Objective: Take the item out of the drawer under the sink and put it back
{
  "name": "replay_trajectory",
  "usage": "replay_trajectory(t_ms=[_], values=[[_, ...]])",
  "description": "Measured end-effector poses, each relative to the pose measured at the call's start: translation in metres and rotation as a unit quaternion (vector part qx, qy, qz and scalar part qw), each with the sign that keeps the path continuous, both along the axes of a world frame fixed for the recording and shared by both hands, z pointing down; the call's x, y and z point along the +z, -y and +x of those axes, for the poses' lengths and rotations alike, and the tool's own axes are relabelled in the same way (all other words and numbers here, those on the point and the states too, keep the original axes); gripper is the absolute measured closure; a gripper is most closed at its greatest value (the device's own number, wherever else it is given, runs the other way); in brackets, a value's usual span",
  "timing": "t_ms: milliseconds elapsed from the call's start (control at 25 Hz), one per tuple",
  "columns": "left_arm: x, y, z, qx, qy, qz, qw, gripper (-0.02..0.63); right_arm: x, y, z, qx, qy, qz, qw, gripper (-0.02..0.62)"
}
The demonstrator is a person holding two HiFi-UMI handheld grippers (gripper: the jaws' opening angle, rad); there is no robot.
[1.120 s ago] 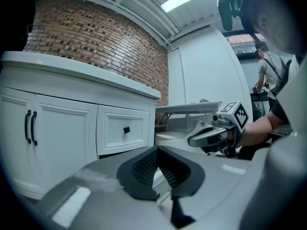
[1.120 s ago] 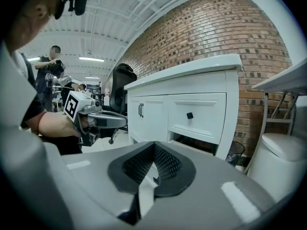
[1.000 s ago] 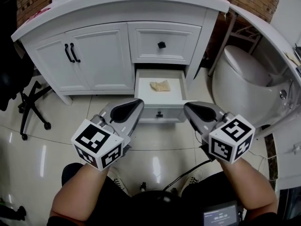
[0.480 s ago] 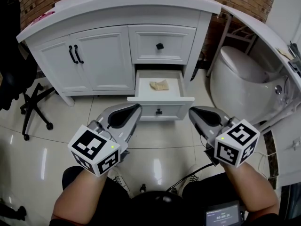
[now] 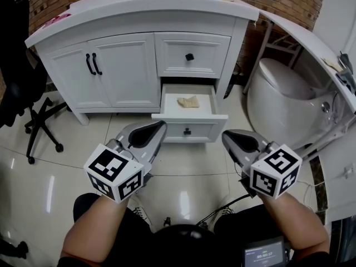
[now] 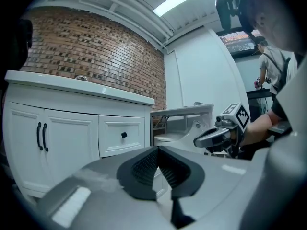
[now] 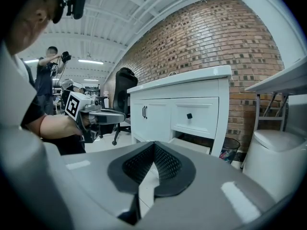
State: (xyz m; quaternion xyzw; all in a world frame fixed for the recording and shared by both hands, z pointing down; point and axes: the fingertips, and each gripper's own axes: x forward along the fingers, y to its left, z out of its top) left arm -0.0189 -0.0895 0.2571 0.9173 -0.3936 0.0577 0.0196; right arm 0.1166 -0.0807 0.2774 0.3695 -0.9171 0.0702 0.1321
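The lower drawer (image 5: 166, 102) of the white vanity stands pulled open. A crumpled tan item (image 5: 188, 100) lies on its floor. My left gripper (image 5: 160, 126) hovers just in front of the drawer's left front corner, shut and holding nothing. To the right of the drawer front (image 5: 189, 131), my right gripper (image 5: 226, 136) is also shut and holding nothing. In the left gripper view the left gripper (image 6: 157, 151) has its pads pressed together, and the right gripper (image 6: 214, 136) shows beyond. In the right gripper view the right gripper (image 7: 154, 146) is pressed together too, with the left gripper (image 7: 103, 115) off to the left.
The upper drawer (image 5: 189, 55) and the double cabinet doors (image 5: 92, 65) are closed. A white toilet (image 5: 281, 96) stands to the right under a slanting white shelf (image 5: 311, 40). A black office chair (image 5: 25, 93) is at the left. Glossy floor tiles (image 5: 183, 174) lie below the grippers.
The view has tilted up, so more of the counter top shows. Both grippers stayed shut and drew back slightly from the drawer. The tan item has not moved.
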Motion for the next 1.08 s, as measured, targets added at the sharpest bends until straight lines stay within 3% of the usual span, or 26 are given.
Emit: replay_trajectory(t_ms=[1080], values=[[0.0022,0.0003,0.0035,0.002,0.006,-0.001,1.0,0.601,-0.0046,-0.0061,-0.0045,-0.018,0.011,-0.007,1.0,0.588]])
